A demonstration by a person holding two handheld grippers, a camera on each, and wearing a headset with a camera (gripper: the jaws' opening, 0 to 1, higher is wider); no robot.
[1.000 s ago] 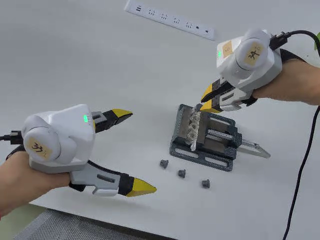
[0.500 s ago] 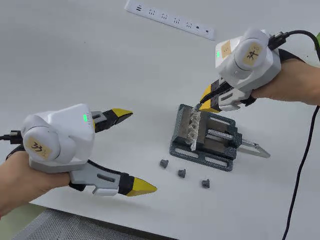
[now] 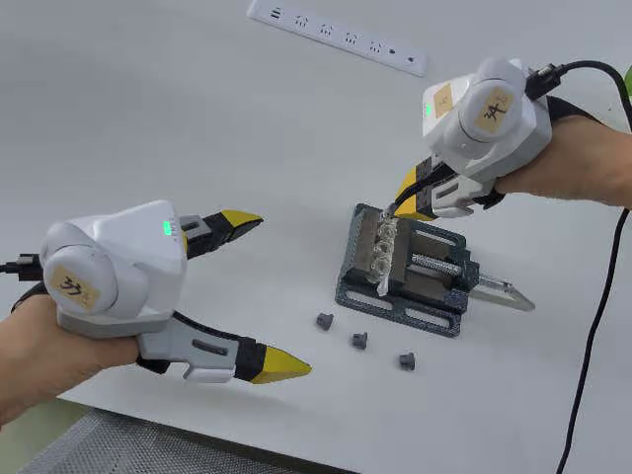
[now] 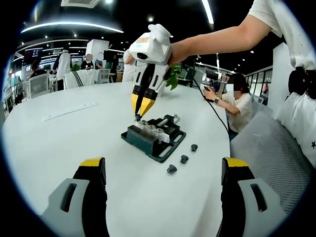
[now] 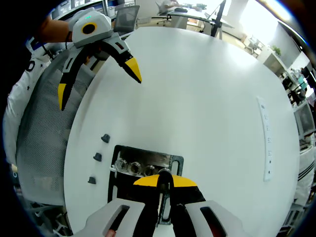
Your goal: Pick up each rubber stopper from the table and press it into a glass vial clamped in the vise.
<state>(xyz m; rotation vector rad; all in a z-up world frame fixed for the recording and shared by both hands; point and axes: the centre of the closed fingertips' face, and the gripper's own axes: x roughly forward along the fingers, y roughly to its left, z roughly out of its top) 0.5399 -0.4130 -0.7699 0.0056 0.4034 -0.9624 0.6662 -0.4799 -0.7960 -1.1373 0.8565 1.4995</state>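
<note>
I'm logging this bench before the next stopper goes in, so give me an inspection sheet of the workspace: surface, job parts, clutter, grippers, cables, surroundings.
Surface: white table with a rounded edge.
Job's things: dark vise clamping a row of glass vials; three loose stoppers lie on the table in front of it.
Clutter: white power strip at the far side.
Grippers: left gripper open, held apart from the vise; right gripper closed on what looks like a held stopper, just above the vials.
Cables: black cable runs from the right gripper past the table edge.
Surroundings: open office with seated people.
</note>
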